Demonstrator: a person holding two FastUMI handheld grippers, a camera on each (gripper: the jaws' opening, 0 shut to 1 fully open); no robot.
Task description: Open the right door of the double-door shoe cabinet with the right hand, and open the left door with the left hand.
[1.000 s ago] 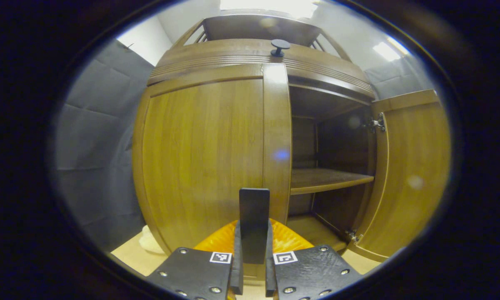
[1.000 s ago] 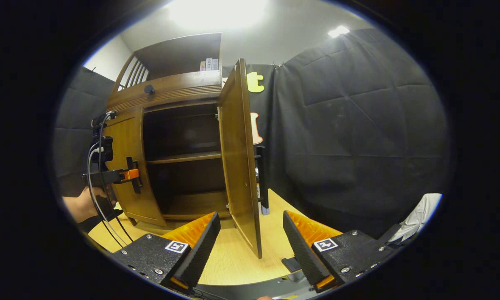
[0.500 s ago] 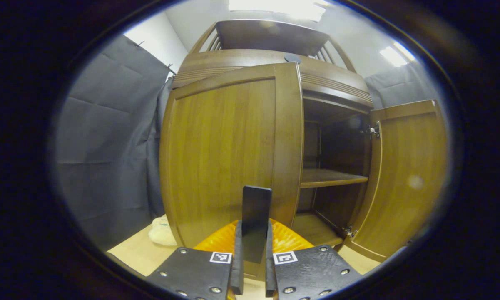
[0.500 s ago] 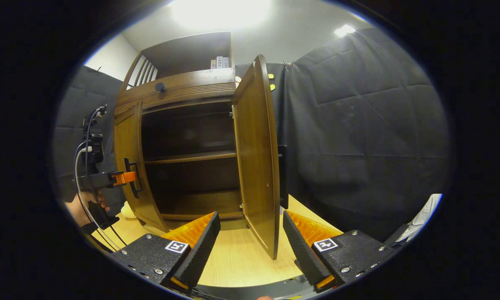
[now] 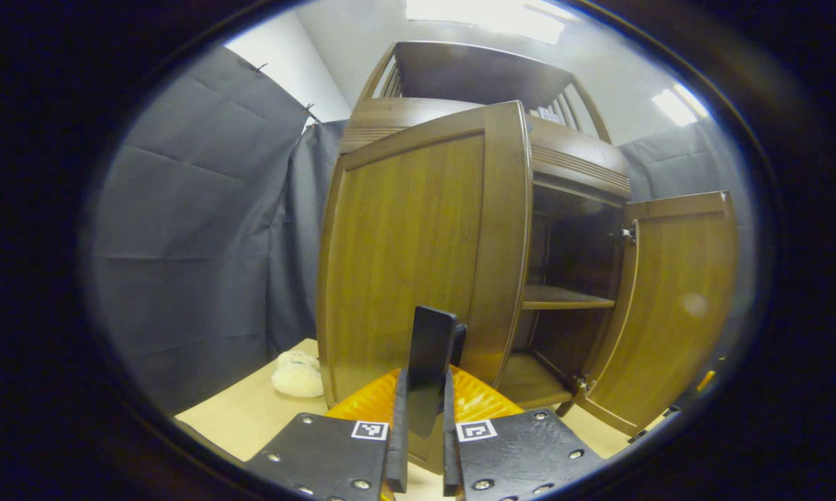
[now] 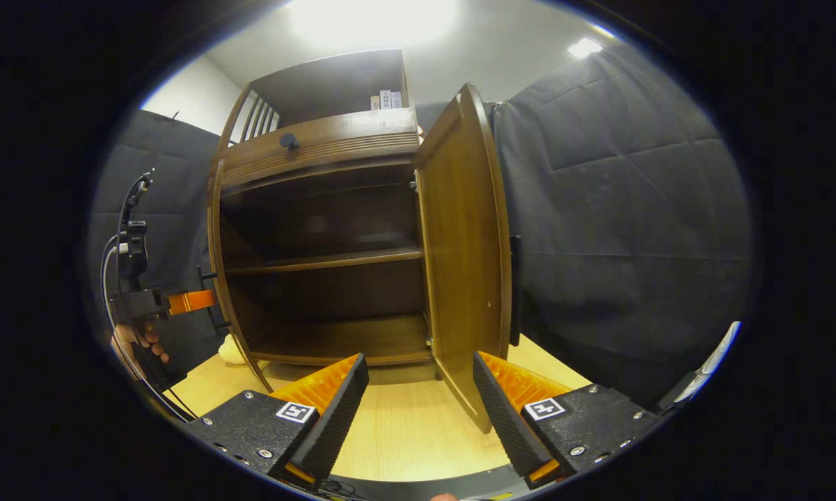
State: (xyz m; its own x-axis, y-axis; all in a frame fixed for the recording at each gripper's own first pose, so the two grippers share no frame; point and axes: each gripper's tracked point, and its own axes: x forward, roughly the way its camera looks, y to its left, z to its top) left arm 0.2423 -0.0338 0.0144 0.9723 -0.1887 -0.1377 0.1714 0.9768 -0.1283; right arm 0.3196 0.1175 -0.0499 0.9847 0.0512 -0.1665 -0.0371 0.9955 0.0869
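The wooden shoe cabinet (image 6: 320, 149) stands on a light table with both doors swung out. In the left gripper view, my left gripper (image 5: 421, 445) is shut on the dark vertical handle (image 5: 430, 355) of the left door (image 5: 404, 257), which stands well open. The right gripper view shows that left gripper (image 6: 181, 303), held by a hand (image 6: 136, 341), at the left door's edge (image 6: 216, 257). My right gripper (image 6: 421, 410) is open, with nothing between its fingers. The right door (image 6: 466, 243) stands wide open just beyond it, untouched.
The cabinet's dark inside has one shelf (image 6: 327, 259) and a bottom board (image 6: 341, 341). A dark knob (image 6: 289, 140) sits on the drawer front above. A white soft thing (image 5: 296, 372) lies on the table (image 6: 404, 431) left of the cabinet. Black cloth walls surround the booth.
The left door has swung further open with my left gripper holding its handle. The right door has opened wider, and my right gripper has stayed open.
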